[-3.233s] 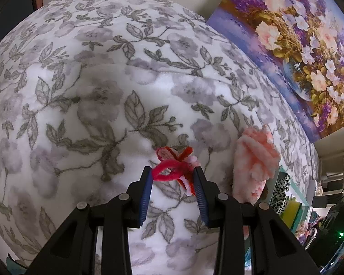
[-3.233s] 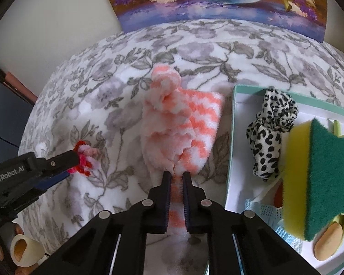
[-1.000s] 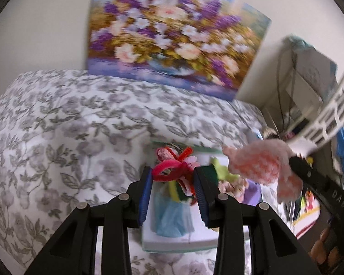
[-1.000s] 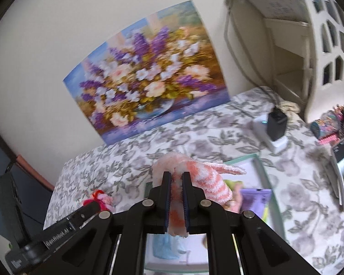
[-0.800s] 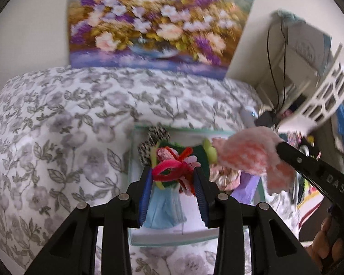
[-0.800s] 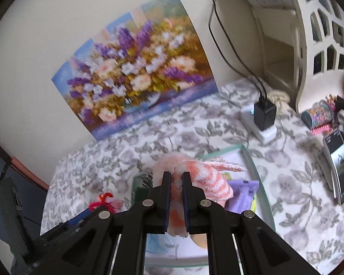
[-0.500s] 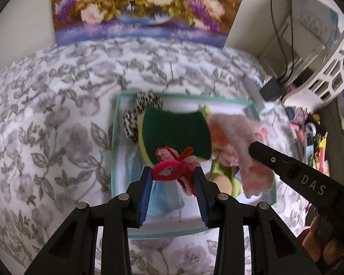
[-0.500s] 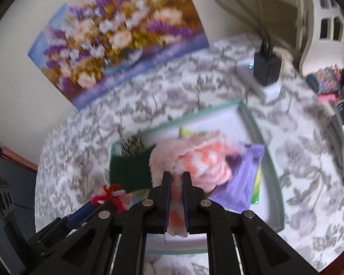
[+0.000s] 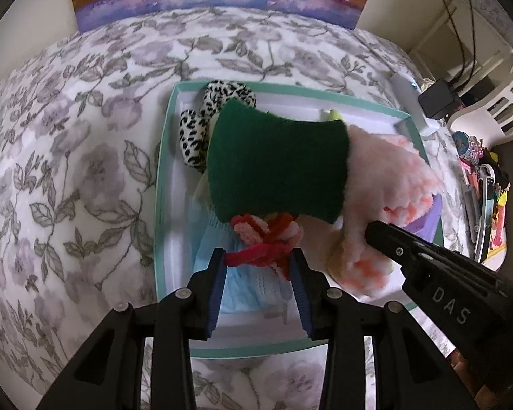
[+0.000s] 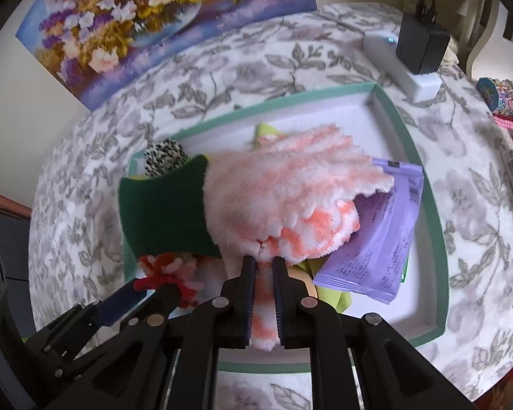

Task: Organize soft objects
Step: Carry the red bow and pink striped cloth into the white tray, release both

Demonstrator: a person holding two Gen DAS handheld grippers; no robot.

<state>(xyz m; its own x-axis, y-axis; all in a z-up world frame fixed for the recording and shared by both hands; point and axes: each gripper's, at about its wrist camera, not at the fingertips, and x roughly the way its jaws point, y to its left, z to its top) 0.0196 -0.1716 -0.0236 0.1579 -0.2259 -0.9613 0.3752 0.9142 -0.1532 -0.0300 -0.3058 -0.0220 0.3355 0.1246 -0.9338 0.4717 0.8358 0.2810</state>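
Both grippers are shown pointing steeply down over a teal-rimmed tray (image 9: pixel 160 184) that rests on a floral cloth (image 9: pixel 68 171). The left gripper (image 9: pixel 259 259) is seen clamped on a red chenille bundle (image 9: pixel 266 239), which is pinched between the blue pads just below the near edge of a green scouring sponge (image 9: pixel 277 167). A pale blue face mask (image 9: pixel 242 287) lies in the tray beneath those fingers. The right gripper (image 10: pixel 264 266) is seen with its jaws opening; a strip of the fluffy pink-and-white sock (image 10: pixel 284 198) remains between them, and whether the pads still press it cannot be told. The sock's bulk is draped over the sponge's right side and a purple packet (image 10: pixel 376 242). A leopard-print scrunchie (image 9: pixel 205 126) occupies the tray's far left corner.
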